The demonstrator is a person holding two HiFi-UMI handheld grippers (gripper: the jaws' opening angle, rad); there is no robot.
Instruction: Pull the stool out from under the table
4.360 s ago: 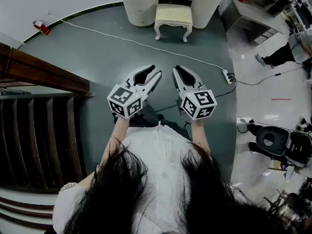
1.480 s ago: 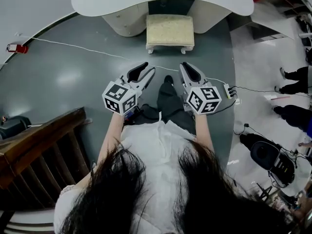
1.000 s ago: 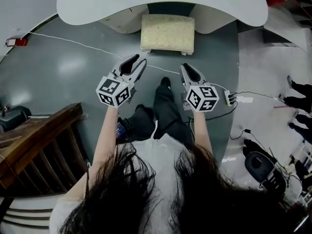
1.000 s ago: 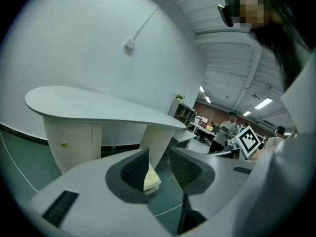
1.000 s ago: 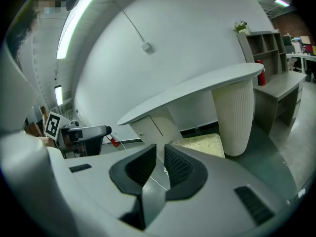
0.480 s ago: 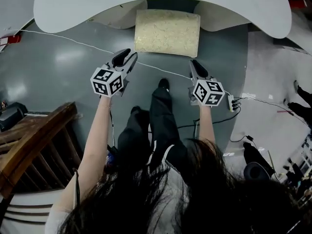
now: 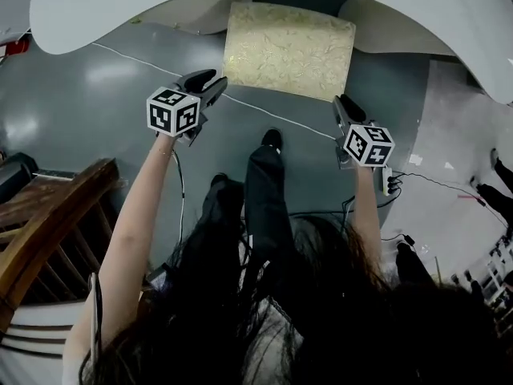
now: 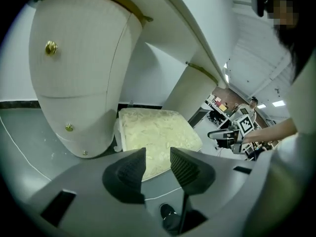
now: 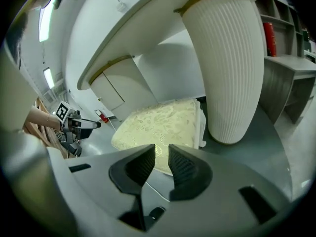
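Note:
A stool (image 7: 288,50) with a pale yellow patterned cushion stands under the white table top (image 7: 112,10), between its two ribbed pedestals. My left gripper (image 7: 215,79) hovers off the stool's front left corner, its jaws a narrow gap apart with nothing between them. My right gripper (image 7: 340,101) hovers off the front right corner, shut and empty. Neither touches the stool. In the left gripper view the cushion (image 8: 153,132) lies just beyond the left gripper (image 8: 158,158). In the right gripper view the cushion (image 9: 158,122) lies beyond the right gripper (image 9: 161,154), beside a pedestal (image 9: 227,68).
A white cable (image 7: 276,117) crosses the grey floor in front of the stool and runs to a power strip (image 7: 390,184). The person's shoe (image 7: 272,139) is between the grippers. A wooden railing (image 7: 48,223) stands at the left. Shelves (image 9: 291,78) are right of the table.
The person has stepped closer, so the stool looks larger and nearer. Both grippers have moved forward and spread apart toward the stool's front corners.

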